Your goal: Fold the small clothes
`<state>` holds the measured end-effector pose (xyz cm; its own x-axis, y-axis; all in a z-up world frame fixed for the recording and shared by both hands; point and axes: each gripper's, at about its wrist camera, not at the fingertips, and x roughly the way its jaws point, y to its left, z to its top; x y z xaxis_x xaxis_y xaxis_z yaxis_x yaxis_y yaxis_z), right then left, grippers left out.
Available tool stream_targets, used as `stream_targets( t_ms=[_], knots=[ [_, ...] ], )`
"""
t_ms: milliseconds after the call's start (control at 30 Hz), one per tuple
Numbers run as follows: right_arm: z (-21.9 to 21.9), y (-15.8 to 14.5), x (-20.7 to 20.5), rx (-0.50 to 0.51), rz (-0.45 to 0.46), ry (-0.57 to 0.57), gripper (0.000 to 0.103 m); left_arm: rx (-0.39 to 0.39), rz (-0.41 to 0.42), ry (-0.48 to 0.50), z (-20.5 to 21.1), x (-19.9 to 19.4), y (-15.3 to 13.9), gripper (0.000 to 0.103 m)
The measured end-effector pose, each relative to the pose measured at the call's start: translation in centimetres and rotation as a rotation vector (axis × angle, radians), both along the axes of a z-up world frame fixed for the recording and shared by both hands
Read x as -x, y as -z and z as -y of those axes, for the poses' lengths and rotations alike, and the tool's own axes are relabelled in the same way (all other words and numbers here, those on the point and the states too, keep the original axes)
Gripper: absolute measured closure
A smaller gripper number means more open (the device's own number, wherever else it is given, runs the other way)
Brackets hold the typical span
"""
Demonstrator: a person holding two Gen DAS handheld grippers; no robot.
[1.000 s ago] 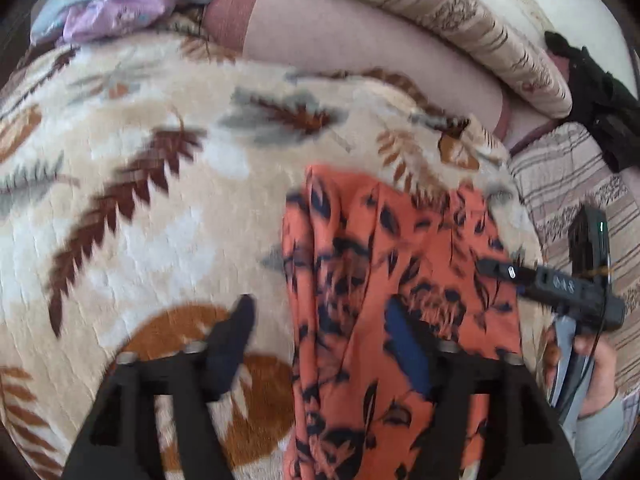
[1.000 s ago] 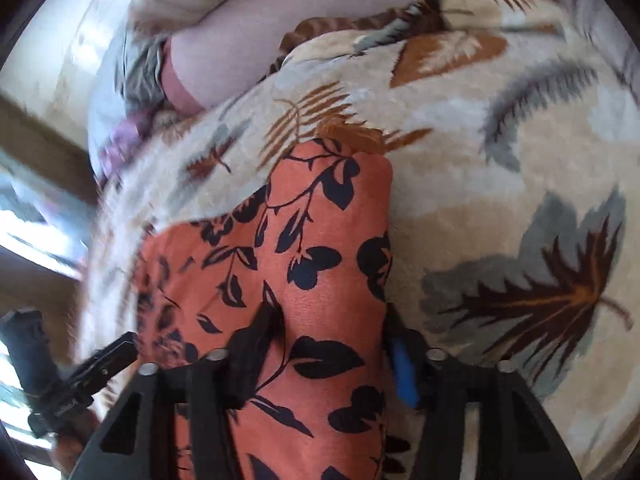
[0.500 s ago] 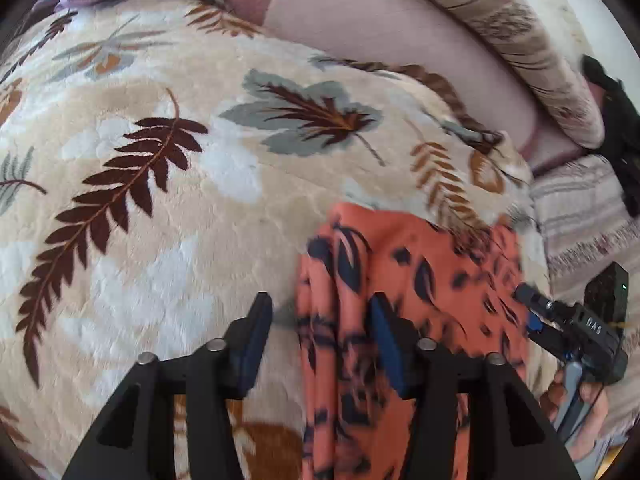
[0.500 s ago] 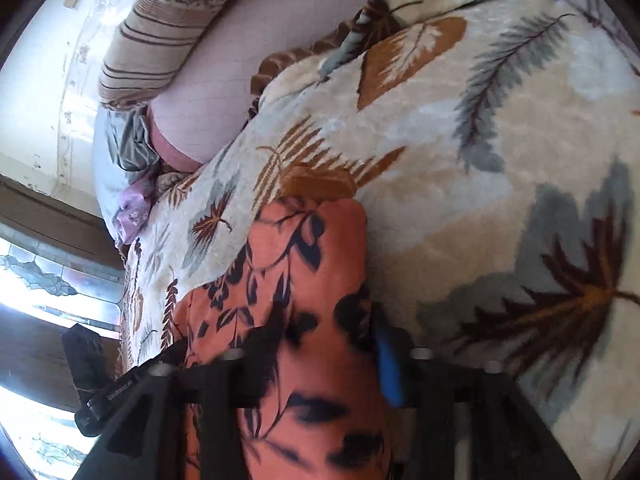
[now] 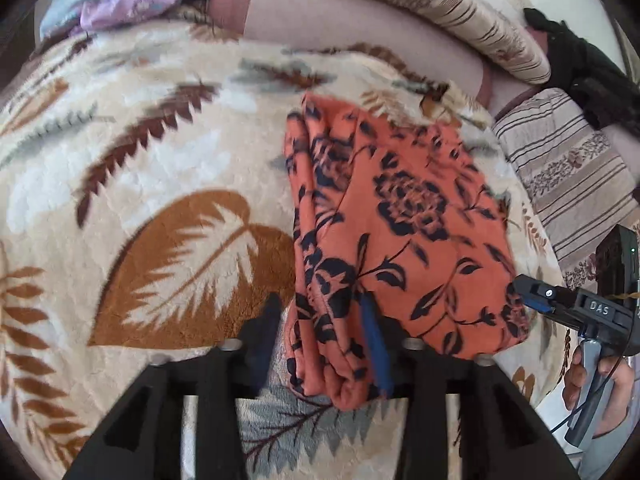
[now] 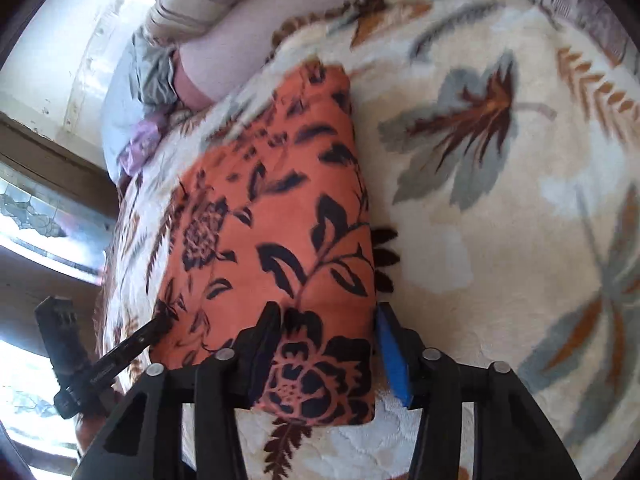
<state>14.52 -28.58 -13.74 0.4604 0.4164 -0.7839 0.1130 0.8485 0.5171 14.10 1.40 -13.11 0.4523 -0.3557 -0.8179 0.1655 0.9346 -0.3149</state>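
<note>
The cloth (image 5: 400, 220) is orange with dark blue flowers and leaves all over it. It is folded into a long, flat shape, and you can see a few layers stacked along its left side. It lies on a soft blanket (image 5: 160, 140) that is cream with big brown and grey leaves. The cloth is on the right part of the blanket. Its far end is close to the blanket's far edge, not far from a striped pillow (image 5: 440, 12).

The long way of the cloth runs from the two grippers away to that far edge. Its short near end is by the grippers.

The left gripper (image 5: 320, 304) stands over the near left corner of the cloth. Its jaws have just been opening a little. The thick folded side is between them, but the left finger is on the blanket, just beside the cloth, so it is not squeezing.

The right gripper (image 6: 328, 312) stands over the near right corner. Its jaws have just been closing a little. The cloth lies flat between them and is not pinched. A hand (image 5: 592, 384) holds this gripper.
</note>
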Motion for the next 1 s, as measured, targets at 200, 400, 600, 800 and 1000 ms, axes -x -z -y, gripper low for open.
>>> stream_targets(
  t_ms=[200,400,600,800,1000],
  knots=[
    [-2.3,2.1,2.5,0.067,-0.069,-0.073,0.044,-0.001,-0.113,-0.005,-0.1,0.9,3.6,0.061],
    [-1.9,-1.7,4.4,0.062,0.027,0.009,0.028,-0.1,0.036,-0.006,0.7,3.7,-0.8,0.025],
    [-2.0,-5.6,0.5,-0.066,0.145,-0.018,0.025,-0.136,0.057,-0.002,0.9,5.0,-1.8,0.025],
    [-2.8,-3.1,-5.9,-0.178,0.082,-0.037,0.024,-0.15,0.029,-0.038,0.4,4.4,-1.1,0.025],
    [-2.1,-0.5,-8.0,-0.266,-0.02,0.038,0.023,-0.144,0.018,-0.055,-0.6,3.6,-0.8,0.025]
  ],
)
